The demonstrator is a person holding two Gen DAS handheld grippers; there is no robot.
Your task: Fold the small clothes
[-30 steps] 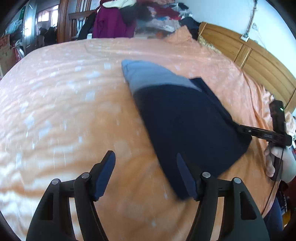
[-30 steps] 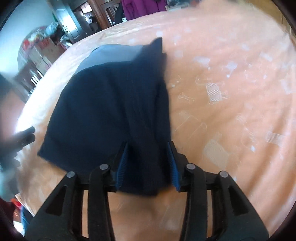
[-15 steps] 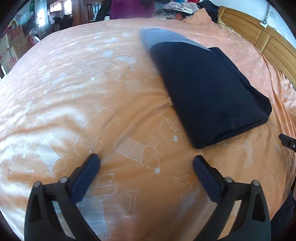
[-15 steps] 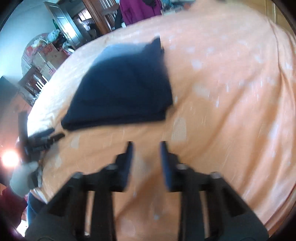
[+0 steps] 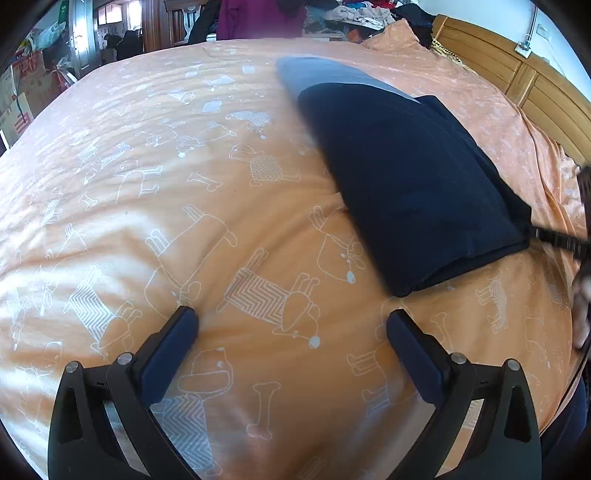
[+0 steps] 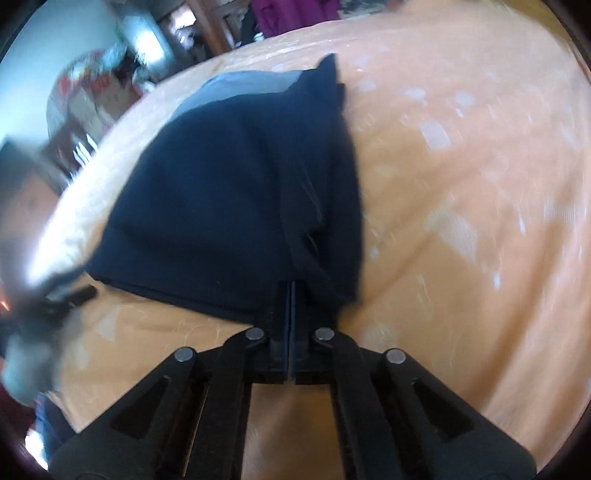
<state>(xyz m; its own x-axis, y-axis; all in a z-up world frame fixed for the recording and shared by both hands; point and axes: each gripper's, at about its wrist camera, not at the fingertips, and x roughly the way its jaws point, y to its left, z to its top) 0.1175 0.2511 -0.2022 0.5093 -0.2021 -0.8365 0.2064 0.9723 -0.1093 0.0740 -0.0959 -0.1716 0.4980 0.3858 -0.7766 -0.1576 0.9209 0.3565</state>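
The right gripper (image 6: pixel 290 291) has its jaws pressed together, pinching the near edge of the folded dark garment (image 6: pixel 229 206), whose cloth bunches into a ridge just above the fingers; the shot is blurred. The left gripper (image 5: pixel 291 325) stands wide open with nothing between its blue pads (image 5: pixel 173 343), poised low over the bed (image 5: pixel 147 192), apart from the garment (image 5: pixel 406 177), which lies ahead and to its right. The garment is a navy bundle folded into a rough oblong, with a lighter grey-blue part (image 5: pixel 325 74) showing at its far end, and it rests flat on the orange bedcover printed with white dogs and bones. In the left wrist view the right gripper (image 5: pixel 554 238) reaches in from the right edge and meets the garment's right corner; a blurred hand (image 5: pixel 581 295) shows at that edge. In the right wrist view the left gripper (image 6: pixel 70 295) appears as a dark blur at the left, just beside the garment's near left corner. A wooden headboard (image 5: pixel 517 81) runs along the bed's far right side. Beyond the bed a purple coat (image 5: pixel 258 18) hangs, with a heap of clothes (image 5: pixel 369 11) to its right and cardboard boxes (image 5: pixel 22 92) at the left. Nothing lies between the left gripper and the garment but bare bedcover.
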